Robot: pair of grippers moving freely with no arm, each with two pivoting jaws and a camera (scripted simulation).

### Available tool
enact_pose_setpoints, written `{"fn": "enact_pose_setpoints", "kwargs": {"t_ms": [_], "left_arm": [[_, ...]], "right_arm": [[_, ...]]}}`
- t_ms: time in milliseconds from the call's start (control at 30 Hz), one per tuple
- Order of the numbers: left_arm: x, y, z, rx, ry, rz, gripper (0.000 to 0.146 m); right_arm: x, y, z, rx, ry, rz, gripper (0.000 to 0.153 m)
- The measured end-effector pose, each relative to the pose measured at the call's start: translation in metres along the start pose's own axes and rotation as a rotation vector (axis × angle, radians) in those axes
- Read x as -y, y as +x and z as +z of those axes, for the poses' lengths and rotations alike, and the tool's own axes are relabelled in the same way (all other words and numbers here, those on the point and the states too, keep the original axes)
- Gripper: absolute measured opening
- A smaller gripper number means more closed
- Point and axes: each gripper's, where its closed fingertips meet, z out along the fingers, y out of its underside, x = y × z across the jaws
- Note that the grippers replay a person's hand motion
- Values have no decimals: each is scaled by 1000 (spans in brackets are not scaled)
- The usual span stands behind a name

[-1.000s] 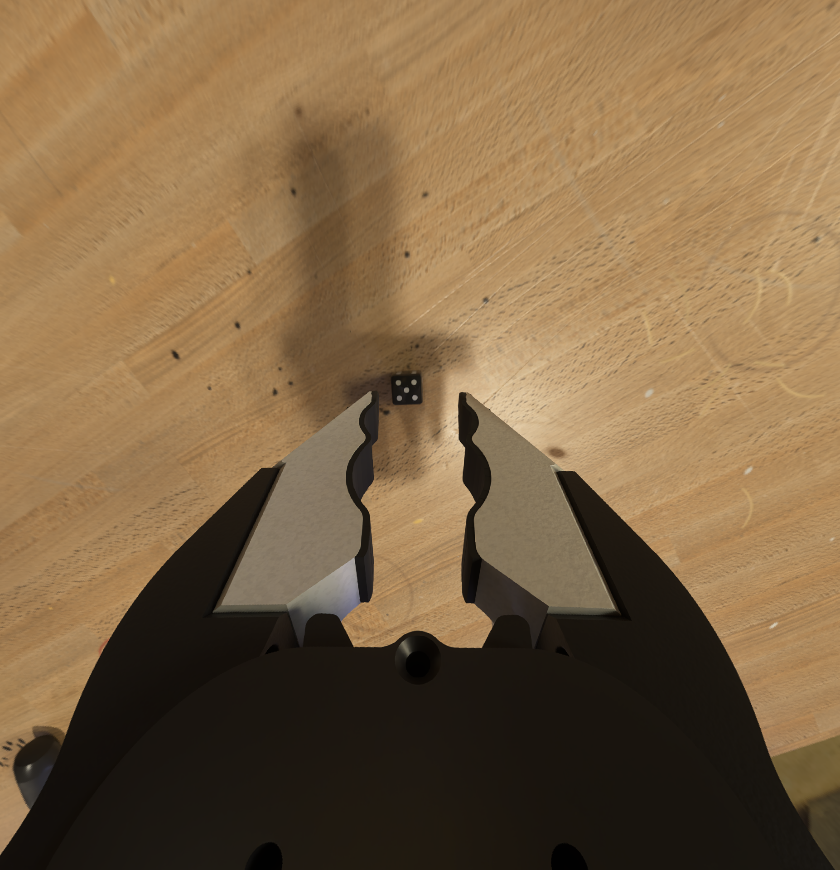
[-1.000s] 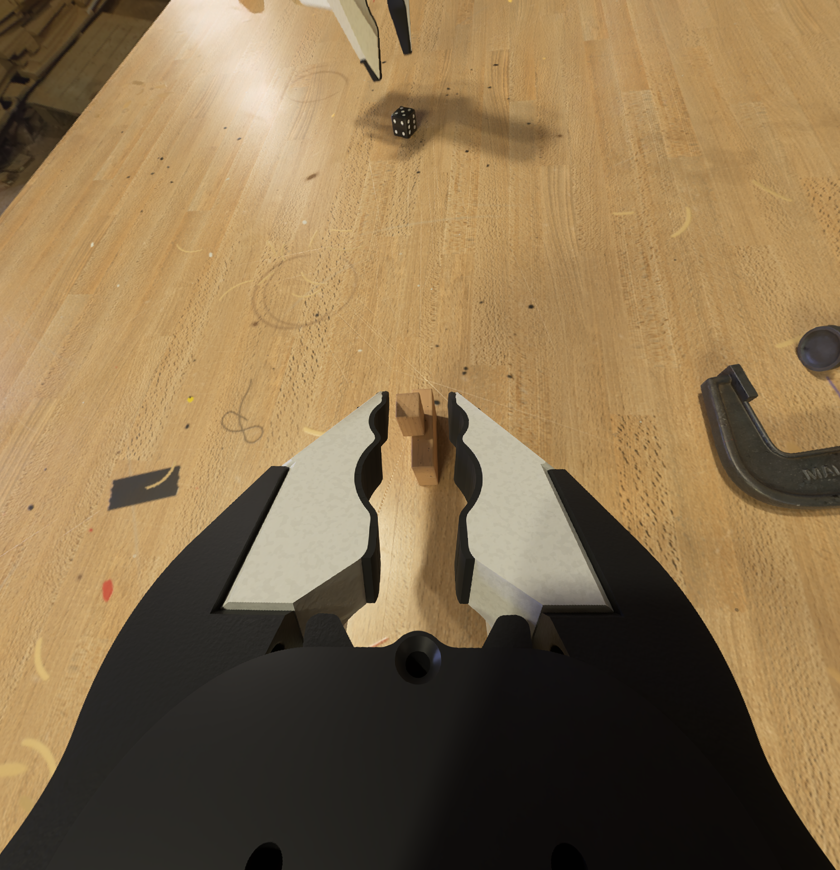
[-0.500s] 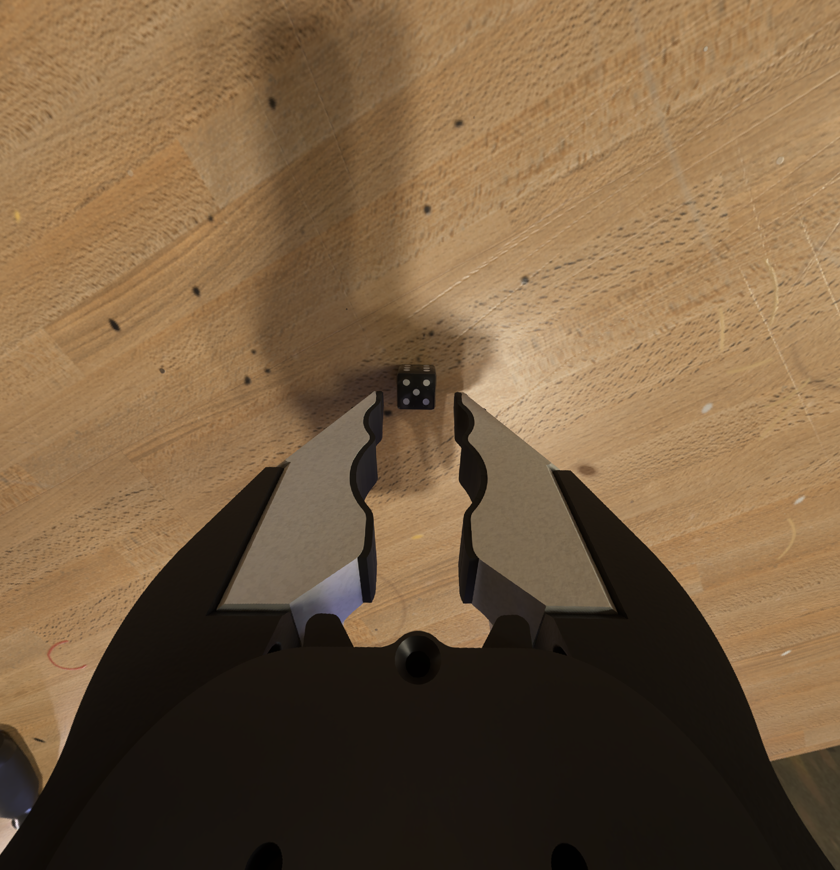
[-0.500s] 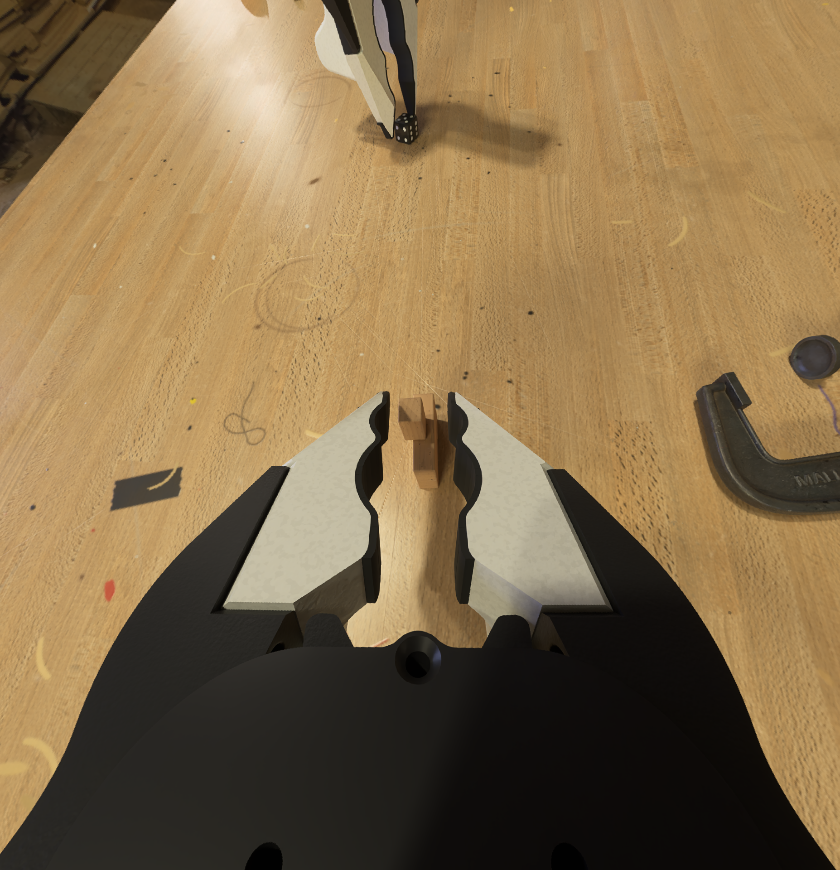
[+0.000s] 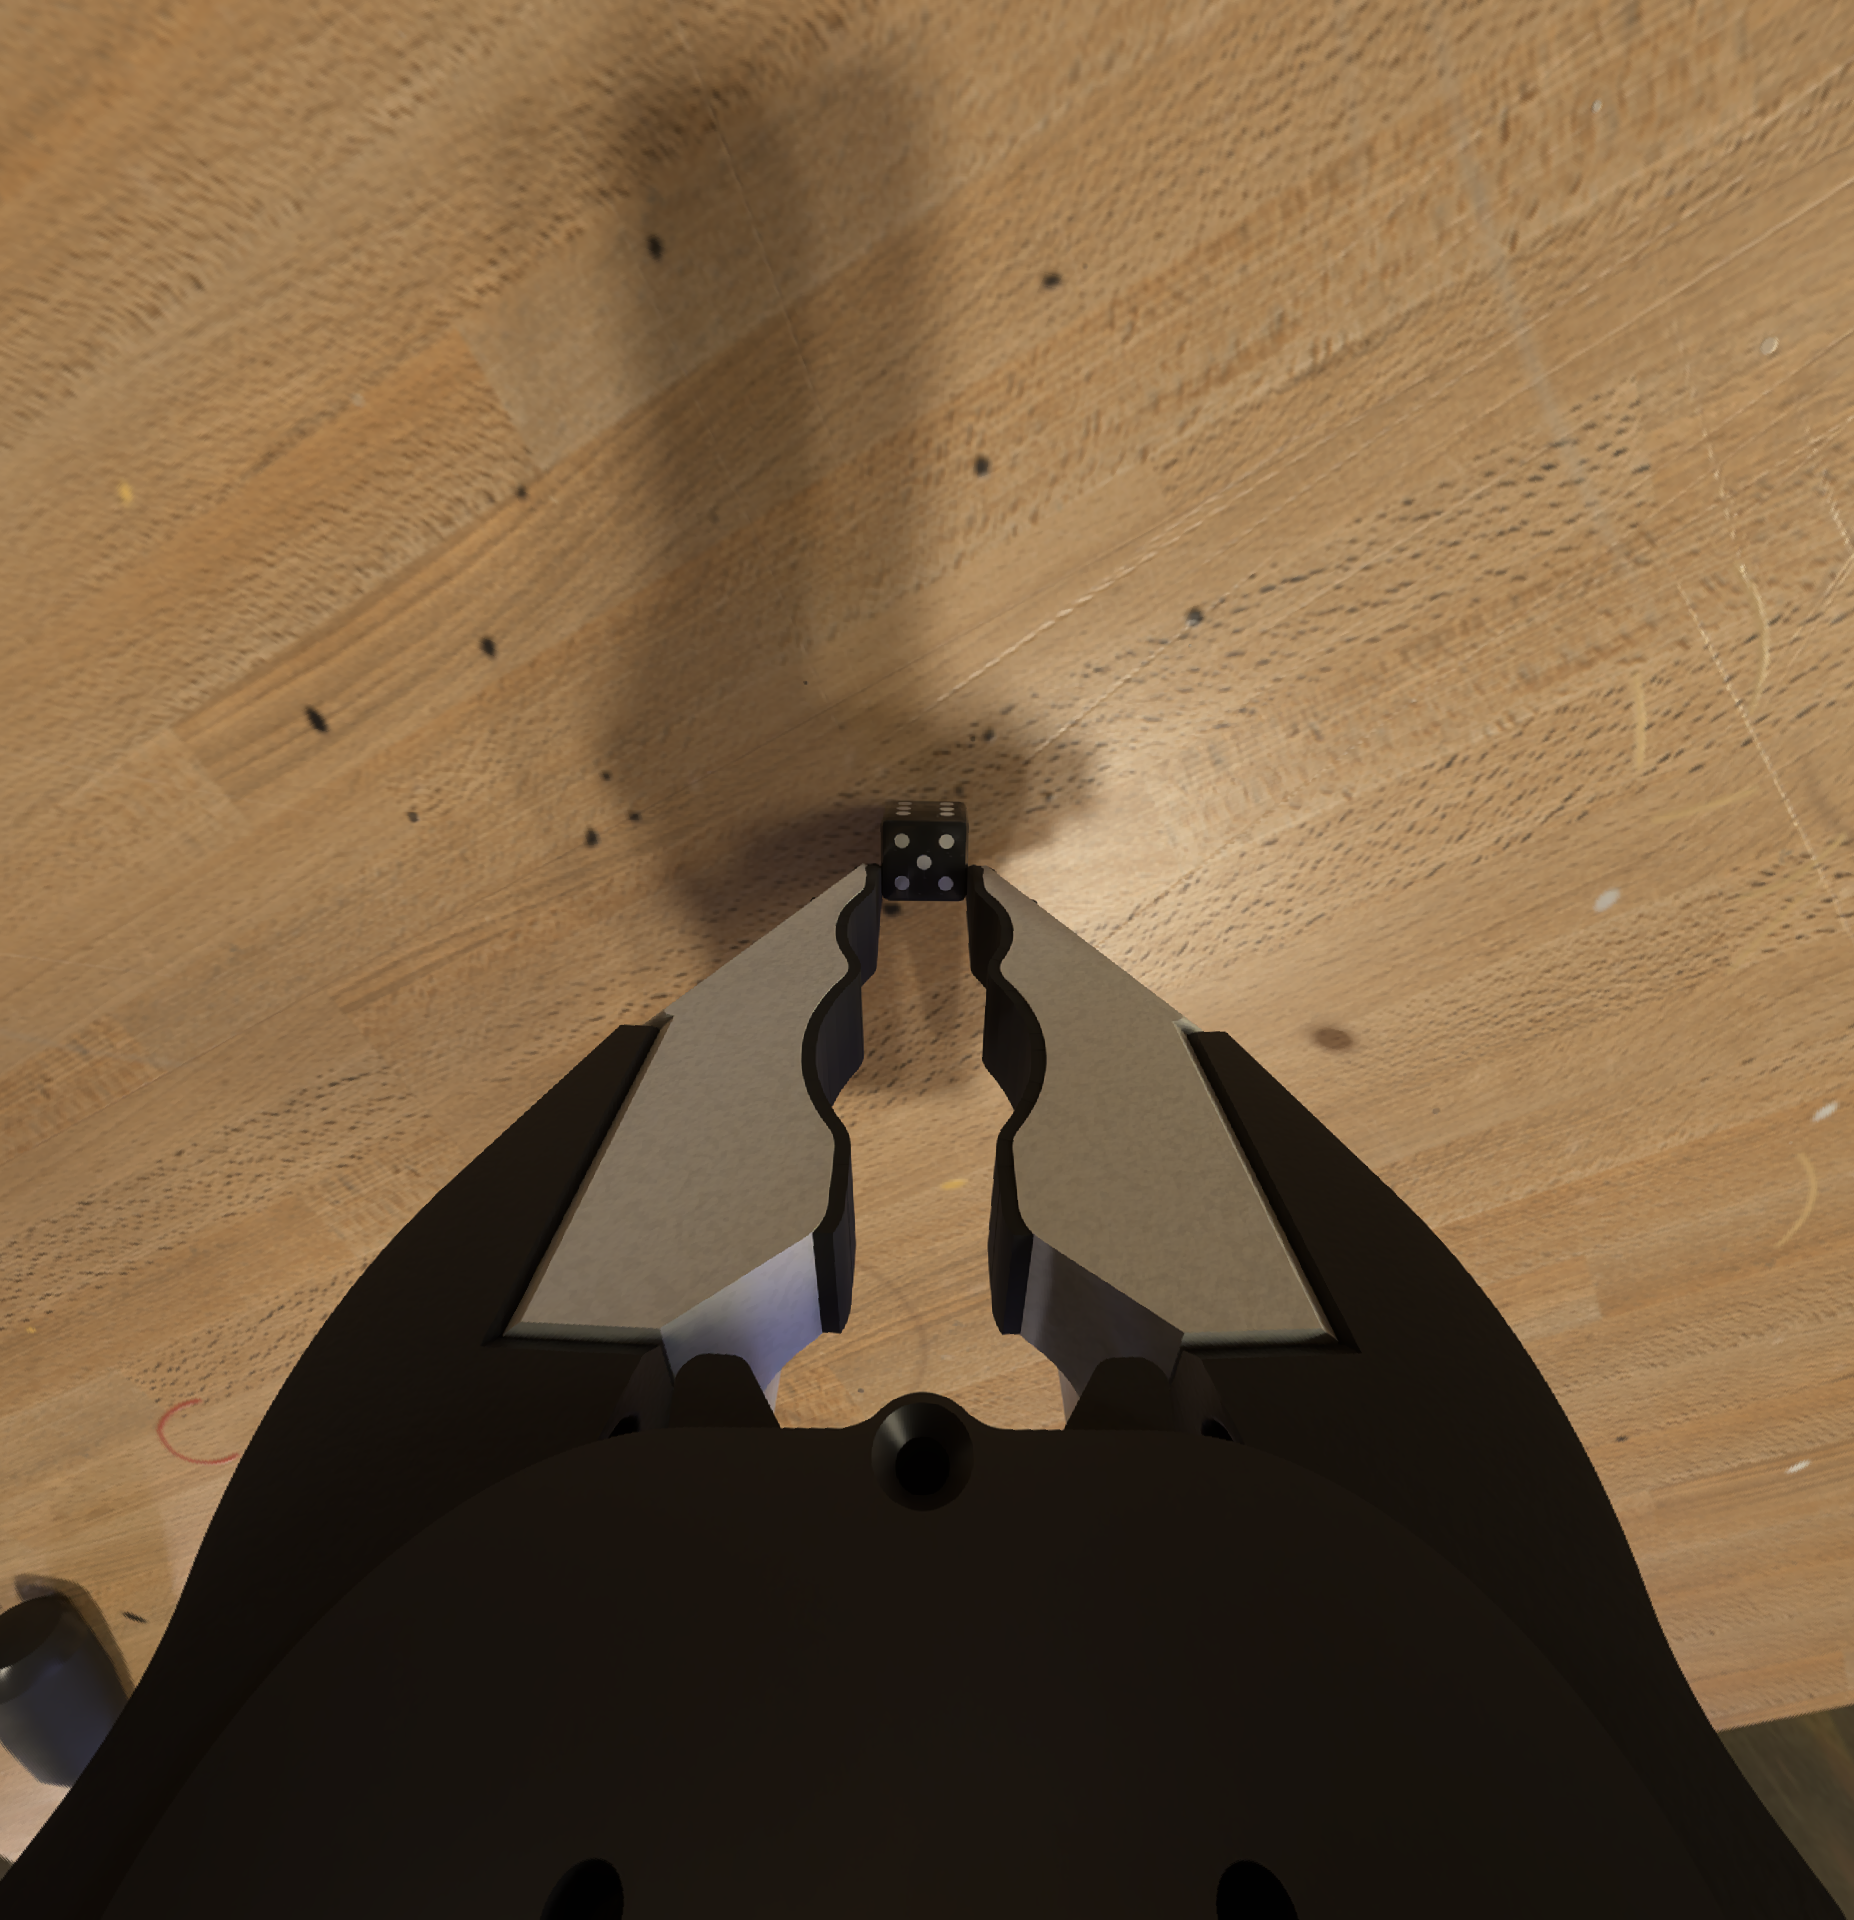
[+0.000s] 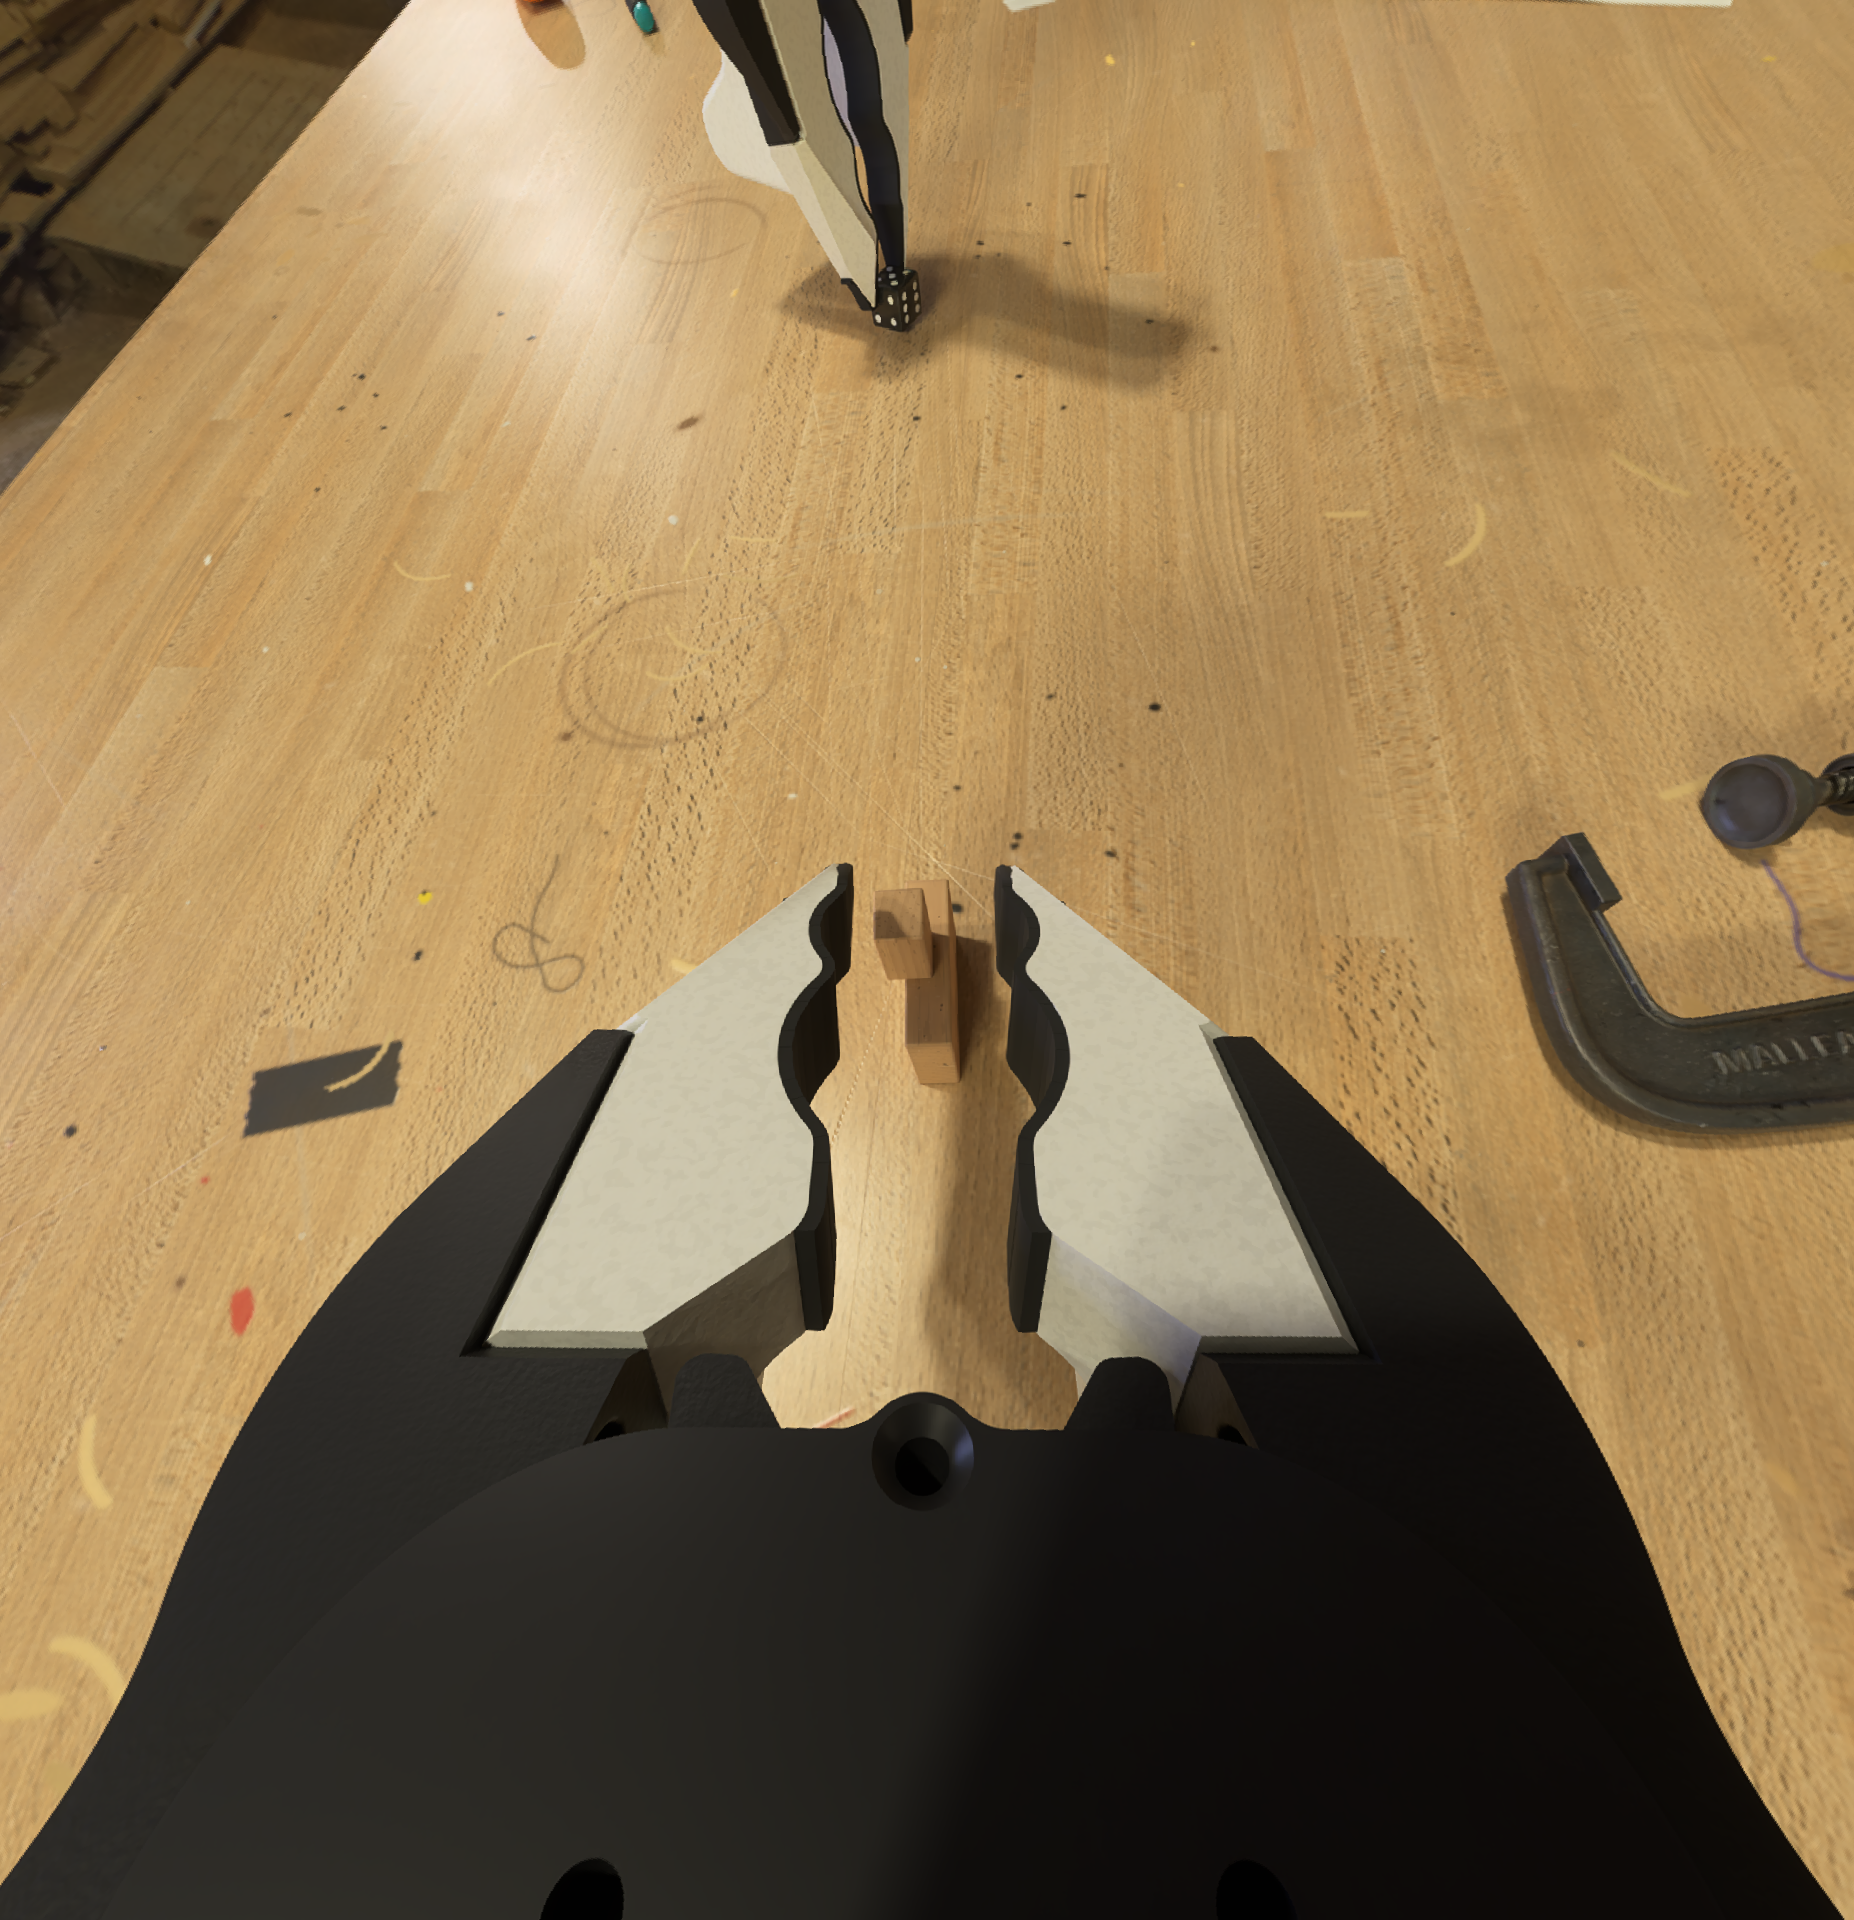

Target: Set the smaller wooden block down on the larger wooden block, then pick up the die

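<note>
One workbench (image 6: 1318, 520), butcher-block, the largest item here: broad bare wood lies on every side of both work sites, with its left edge showing far off in my right wrist view and a corner of edge low right in my left wrist view. One iron C-clamp (image 6: 1681, 1049), to the right of my right gripper (image 6: 924, 883), well apart from the blocks and out of any likely path. My right gripper: jaws spread, holding nothing, standing to either side of the stack without touching it. One larger wooden block (image 6: 933, 1013), lying flat, long axis running away from me along the line of the fingers. One smaller wooden block (image 6: 905, 935), resting on the far end of the larger, hanging over its left side; that half of the task reads as done. My left gripper (image 5: 923, 883), by far the nearer to the die: jaws drawn in on it, tips touching its two side faces. One die (image 5: 924, 858), black with white pips, smallest entry, sitting dead ahead at the very fingertips, still on the bench as far as I can judge. Next move, in my estimate: straight lift; the shallow tip-hold is the risk.
</note>
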Motion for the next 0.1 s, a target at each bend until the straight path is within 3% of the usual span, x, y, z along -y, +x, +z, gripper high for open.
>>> {"fn": "enact_pose_setpoints", "kwargs": {"t_ms": [100], "left_arm": [[5, -3, -7, 8, 42, -5, 16]], "right_arm": [[2, 1, -2, -13, 4, -4, 33]]}}
